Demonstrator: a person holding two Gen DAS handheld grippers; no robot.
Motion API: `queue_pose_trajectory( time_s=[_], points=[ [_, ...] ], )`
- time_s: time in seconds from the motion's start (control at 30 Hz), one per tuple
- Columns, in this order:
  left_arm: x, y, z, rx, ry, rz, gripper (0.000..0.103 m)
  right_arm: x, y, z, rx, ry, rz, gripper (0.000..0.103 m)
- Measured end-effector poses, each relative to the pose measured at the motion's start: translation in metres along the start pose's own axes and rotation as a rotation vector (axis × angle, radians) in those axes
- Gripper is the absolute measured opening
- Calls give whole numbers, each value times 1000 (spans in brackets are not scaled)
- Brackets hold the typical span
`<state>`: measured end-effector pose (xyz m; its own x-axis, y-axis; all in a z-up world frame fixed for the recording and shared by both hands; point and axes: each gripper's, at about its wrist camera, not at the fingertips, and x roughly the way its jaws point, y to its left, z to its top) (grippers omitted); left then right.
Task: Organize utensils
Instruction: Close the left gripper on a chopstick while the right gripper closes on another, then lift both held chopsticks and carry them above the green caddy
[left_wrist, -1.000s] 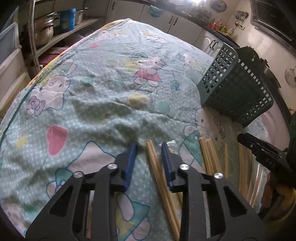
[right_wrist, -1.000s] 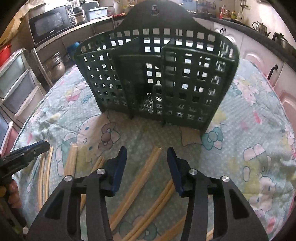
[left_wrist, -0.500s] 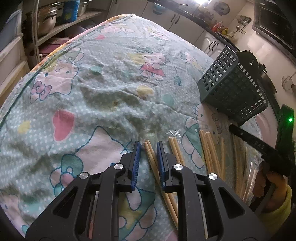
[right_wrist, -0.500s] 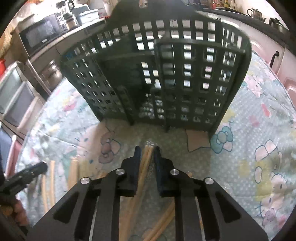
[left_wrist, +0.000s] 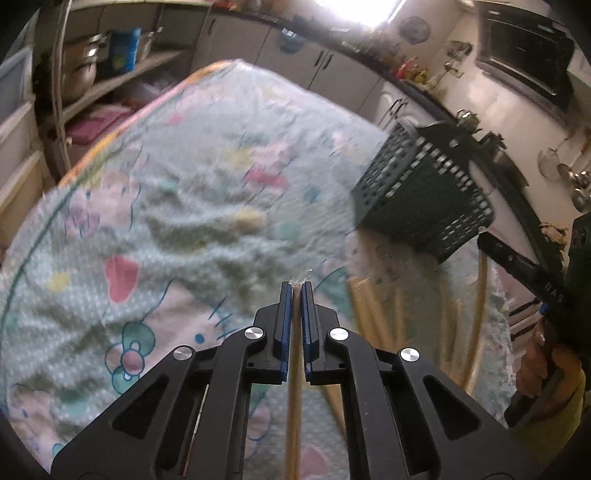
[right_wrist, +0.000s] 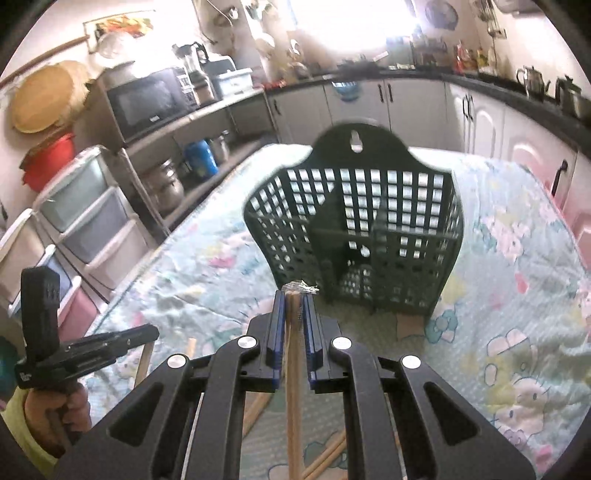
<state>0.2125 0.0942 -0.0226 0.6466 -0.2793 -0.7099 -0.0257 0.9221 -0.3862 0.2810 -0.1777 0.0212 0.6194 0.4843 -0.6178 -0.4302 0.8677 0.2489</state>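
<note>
My left gripper (left_wrist: 296, 286) is shut on a wrapped pair of wooden chopsticks (left_wrist: 294, 387) and holds it above the cloth. My right gripper (right_wrist: 294, 295) is shut on another wrapped pair of chopsticks (right_wrist: 293, 398), lifted and pointing at the dark green slotted utensil basket (right_wrist: 369, 236), which stands upright just ahead. The basket also shows at the right in the left wrist view (left_wrist: 424, 195). Several more chopstick pairs (left_wrist: 369, 317) lie on the cloth between the two grippers.
The table has a pale green cartoon-print cloth (left_wrist: 166, 221). Shelves with pots (left_wrist: 85, 74) stand beyond its left edge. Plastic drawers (right_wrist: 85, 229) and a microwave (right_wrist: 147, 99) stand to the left in the right wrist view. White cabinets (right_wrist: 480, 118) line the back.
Both grippers closed from open onto chopstick pairs and lifted them off the cloth. The right gripper rose, so the basket now shows from above its rim.
</note>
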Motion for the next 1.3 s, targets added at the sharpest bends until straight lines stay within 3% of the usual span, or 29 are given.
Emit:
queue_pose_trajectory(
  time_s=[0.23,0.6,1.3],
  points=[
    [-34,-31,24,59,-89,-30,1,-51,-2,5,-20,-142,31,8],
    [-60,-79,57,129,-176,-69,1,-95,-8,14,-49,-266,-4,6],
    [-67,-173,160,240,-398,-131,1,-120,-33,85,-51,-428,-52,6]
  ],
)
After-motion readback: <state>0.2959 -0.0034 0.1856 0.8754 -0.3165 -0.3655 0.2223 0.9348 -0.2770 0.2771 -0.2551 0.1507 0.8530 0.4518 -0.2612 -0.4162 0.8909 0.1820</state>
